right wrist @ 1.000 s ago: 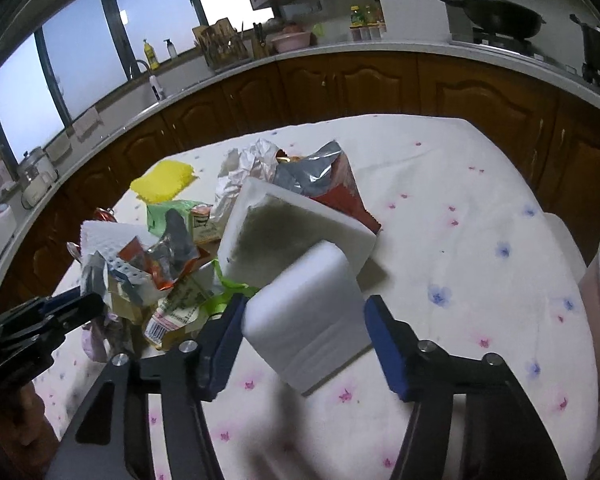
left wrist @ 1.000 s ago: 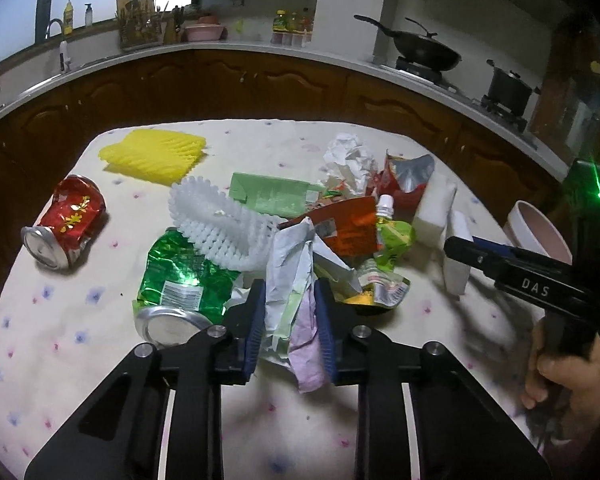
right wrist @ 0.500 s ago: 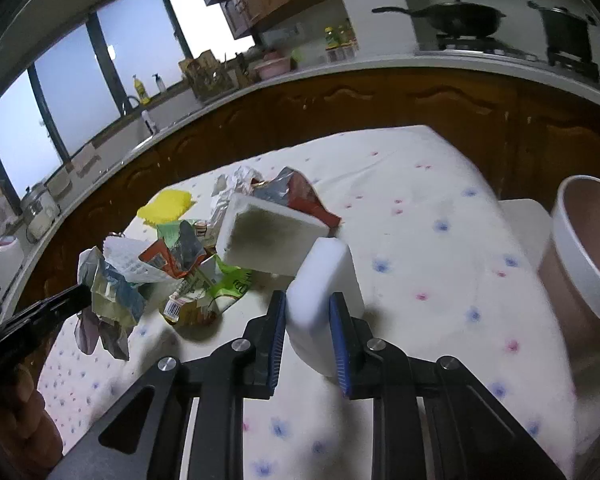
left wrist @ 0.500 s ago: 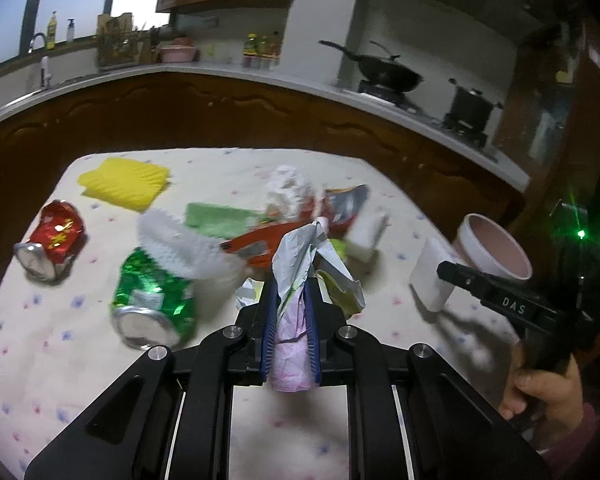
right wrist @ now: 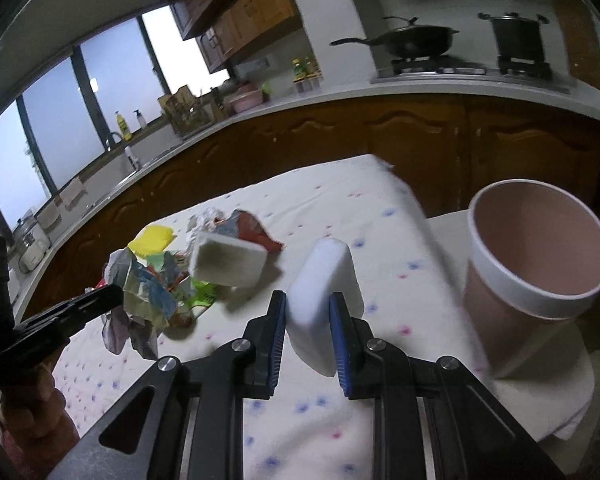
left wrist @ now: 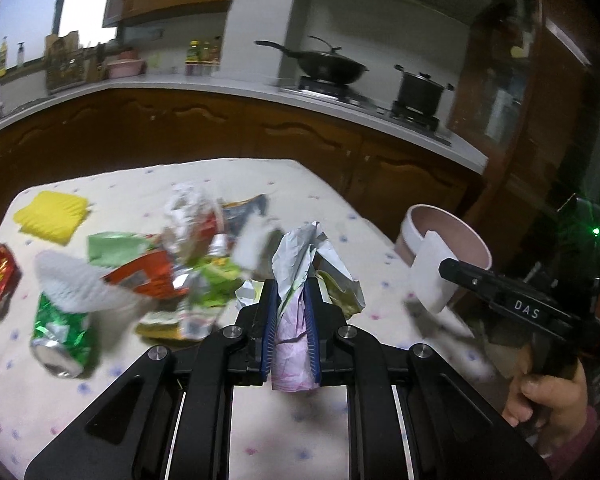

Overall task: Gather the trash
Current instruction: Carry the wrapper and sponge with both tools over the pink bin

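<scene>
**Both loads carried; the bin lies right of each, and the right hand is nearer**

Nearest the left wrist camera, the left gripper [left wrist: 291, 322] has its fingers pinched tight on a bundle of crumpled wrappers [left wrist: 300, 264] that stands upright between them, clear of the surface [left wrist: 40, 400]. In the right wrist view, the right gripper [right wrist: 307, 336] has its fingers clamped on a white foam block [right wrist: 324, 280], its long axis running away from the camera, also off the surface. Beyond and to the right stands the pink bin [right wrist: 540, 264], mouth open, past the surface's edge; the foam block is just beside its rim, the wrappers farther off. Judging by this, the right hand should drop first. The trash pile [left wrist: 160, 276] is left behind on the surface, to the left.
</scene>
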